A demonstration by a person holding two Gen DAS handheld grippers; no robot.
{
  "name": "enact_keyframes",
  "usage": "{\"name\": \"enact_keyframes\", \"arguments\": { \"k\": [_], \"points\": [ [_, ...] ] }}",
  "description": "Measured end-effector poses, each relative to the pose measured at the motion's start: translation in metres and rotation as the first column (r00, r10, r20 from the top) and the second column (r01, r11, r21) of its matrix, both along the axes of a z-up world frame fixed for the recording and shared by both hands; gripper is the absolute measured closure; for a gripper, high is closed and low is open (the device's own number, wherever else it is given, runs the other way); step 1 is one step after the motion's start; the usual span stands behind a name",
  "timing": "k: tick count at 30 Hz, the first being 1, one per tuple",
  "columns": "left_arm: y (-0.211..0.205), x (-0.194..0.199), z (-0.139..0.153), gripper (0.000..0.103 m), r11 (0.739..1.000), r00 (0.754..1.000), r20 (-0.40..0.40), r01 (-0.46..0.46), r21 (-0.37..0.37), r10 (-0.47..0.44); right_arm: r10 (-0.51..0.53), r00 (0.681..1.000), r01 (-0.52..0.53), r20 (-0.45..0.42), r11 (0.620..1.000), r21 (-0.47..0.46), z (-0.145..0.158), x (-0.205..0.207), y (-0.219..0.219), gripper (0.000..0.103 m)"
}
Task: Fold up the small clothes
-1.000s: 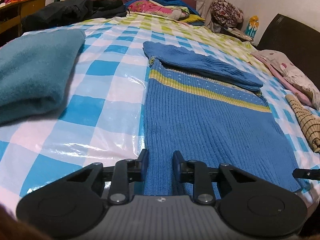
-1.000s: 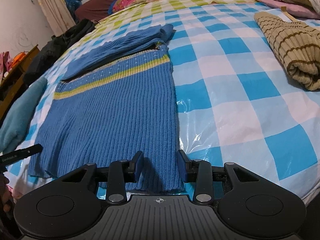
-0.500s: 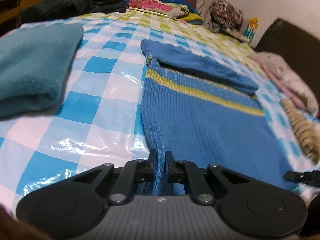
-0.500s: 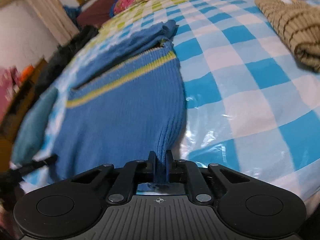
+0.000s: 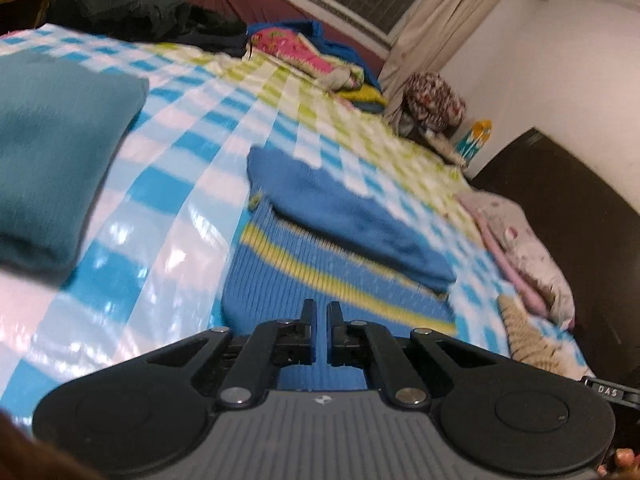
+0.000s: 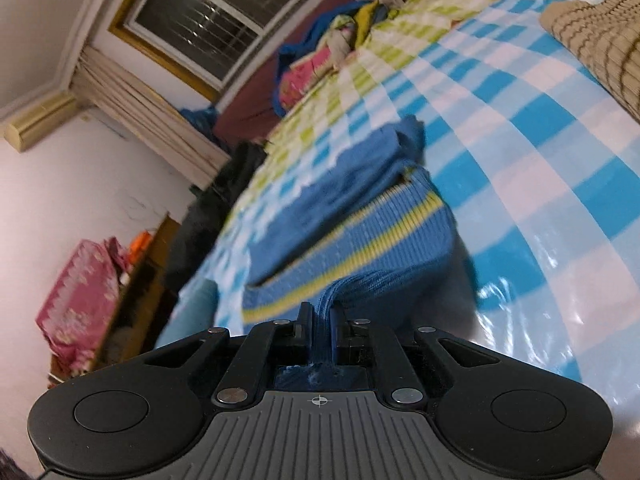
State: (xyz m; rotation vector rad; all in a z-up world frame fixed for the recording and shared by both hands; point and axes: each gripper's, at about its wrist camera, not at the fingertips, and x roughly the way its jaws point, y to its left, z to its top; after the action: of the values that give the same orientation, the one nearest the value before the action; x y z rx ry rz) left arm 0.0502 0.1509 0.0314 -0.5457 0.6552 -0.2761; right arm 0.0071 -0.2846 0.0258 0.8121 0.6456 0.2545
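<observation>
A blue ribbed sweater (image 5: 320, 264) with a yellow stripe lies on the checked bed cover, its sleeves folded across the top. My left gripper (image 5: 321, 308) is shut on the sweater's bottom hem at its left corner. My right gripper (image 6: 322, 312) is shut on the hem at the right corner, with bunched blue knit (image 6: 352, 284) coming out between the fingers. Both hold the hem lifted above the bed, and the sweater (image 6: 360, 232) curves up from the cover toward the grippers.
A folded teal blanket (image 5: 52, 152) lies left of the sweater. A beige striped knit (image 6: 600, 36) lies to the right. Pillows (image 5: 528, 240) and a dark headboard (image 5: 580, 208) are at the far right. Dark clothes (image 5: 132, 16) and a pink bundle (image 5: 296, 52) sit at the far end.
Both grippers closed on the sweater's bottom hem and have lifted it up and forward, toward the collar end. The views have tilted upward.
</observation>
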Motion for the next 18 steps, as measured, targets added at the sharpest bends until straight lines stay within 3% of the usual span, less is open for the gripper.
{"name": "enact_keyframes", "arguments": {
  "k": [6, 10, 13, 18],
  "points": [
    [0.002, 0.017, 0.013, 0.093, 1.0, 0.998, 0.052, -0.019, -0.013, 0.019, -0.016, 0.999, 0.013, 0.037, 0.998, 0.066, 0.004, 0.022, -0.004, 0.094],
    [0.002, 0.011, 0.009, 0.093, 0.997, 1.0, 0.014, -0.026, 0.07, 0.025, 0.008, 0.999, -0.01, 0.045, 0.999, 0.043, 0.006, 0.024, 0.001, 0.095],
    [0.003, 0.001, -0.003, 0.092, 0.986, 0.998, -0.033, -0.045, 0.16, 0.051, 0.026, 1.0, -0.026, 0.004, 0.999, 0.04, -0.005, 0.019, 0.005, 0.095],
    [-0.002, -0.011, -0.022, 0.088, 0.973, 0.992, -0.121, -0.008, 0.229, 0.037, 0.027, 0.998, -0.025, -0.05, 0.999, 0.03, -0.02, 0.006, 0.006, 0.095]
  ]
}}
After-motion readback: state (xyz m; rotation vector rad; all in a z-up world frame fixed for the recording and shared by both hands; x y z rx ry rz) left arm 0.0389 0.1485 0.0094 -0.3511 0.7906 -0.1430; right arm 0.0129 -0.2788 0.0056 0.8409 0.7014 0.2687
